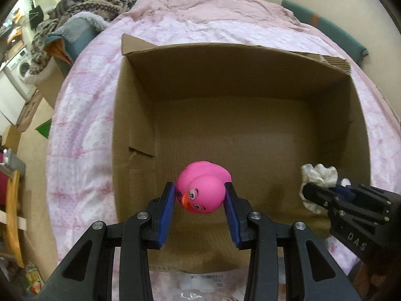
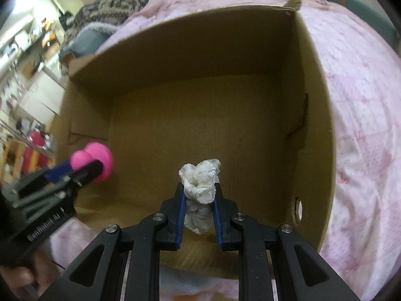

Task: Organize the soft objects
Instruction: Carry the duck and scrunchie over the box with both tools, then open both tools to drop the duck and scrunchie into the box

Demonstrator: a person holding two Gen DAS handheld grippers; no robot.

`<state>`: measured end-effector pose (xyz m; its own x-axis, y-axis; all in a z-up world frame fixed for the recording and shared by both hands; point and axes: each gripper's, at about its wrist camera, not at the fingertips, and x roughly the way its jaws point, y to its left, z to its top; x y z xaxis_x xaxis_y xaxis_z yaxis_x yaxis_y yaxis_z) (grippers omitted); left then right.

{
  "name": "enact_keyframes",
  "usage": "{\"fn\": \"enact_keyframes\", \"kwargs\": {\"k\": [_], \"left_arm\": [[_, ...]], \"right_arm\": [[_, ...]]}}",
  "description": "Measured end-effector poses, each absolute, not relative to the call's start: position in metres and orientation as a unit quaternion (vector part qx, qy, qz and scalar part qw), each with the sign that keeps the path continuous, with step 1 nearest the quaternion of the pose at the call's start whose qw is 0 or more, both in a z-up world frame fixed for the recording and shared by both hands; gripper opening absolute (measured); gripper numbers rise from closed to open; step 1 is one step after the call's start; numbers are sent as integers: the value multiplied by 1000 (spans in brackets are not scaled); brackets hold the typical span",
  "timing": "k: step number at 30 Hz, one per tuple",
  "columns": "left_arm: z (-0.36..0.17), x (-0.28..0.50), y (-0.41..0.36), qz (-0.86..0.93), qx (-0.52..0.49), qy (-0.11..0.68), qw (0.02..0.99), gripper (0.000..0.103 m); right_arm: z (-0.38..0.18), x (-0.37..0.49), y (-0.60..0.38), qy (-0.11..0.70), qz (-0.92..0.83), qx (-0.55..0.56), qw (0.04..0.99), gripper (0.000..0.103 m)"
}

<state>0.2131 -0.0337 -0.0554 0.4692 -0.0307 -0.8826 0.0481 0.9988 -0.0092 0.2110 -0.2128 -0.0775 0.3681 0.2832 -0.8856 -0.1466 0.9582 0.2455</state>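
Observation:
A pink rubber duck [image 1: 201, 190] is pinched between the blue pads of my left gripper [image 1: 200, 188], which is shut on it inside the open cardboard box [image 1: 250, 80]. The duck [image 2: 96, 159] and left gripper [image 2: 75, 173] also show at the left of the right wrist view. My right gripper [image 2: 199, 188] is shut on a white lacy scrunchie [image 2: 200, 181], held over the box's brown floor [image 2: 200, 115]. In the left wrist view the scrunchie [image 1: 318, 175] and right gripper [image 1: 313, 190] sit at the right, inside the box.
The box rests on a bed with a pink patterned quilt [image 1: 82, 130]. A patterned knit blanket and clothes [image 1: 82, 7] are piled at the bed's far left. A washing machine [image 1: 20, 70] and room clutter stand beyond the bed's left edge. A teal cushion [image 1: 325, 27] lies far right.

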Motion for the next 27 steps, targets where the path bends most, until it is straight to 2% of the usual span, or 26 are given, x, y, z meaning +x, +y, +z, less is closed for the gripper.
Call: {"fn": "enact_keyframes", "kwargs": {"k": [27], "left_arm": [[-65,207,-43,-42,-8,528,848,36]], "right_arm": [[-83,218,-205,553,143,68,818,22]]}}
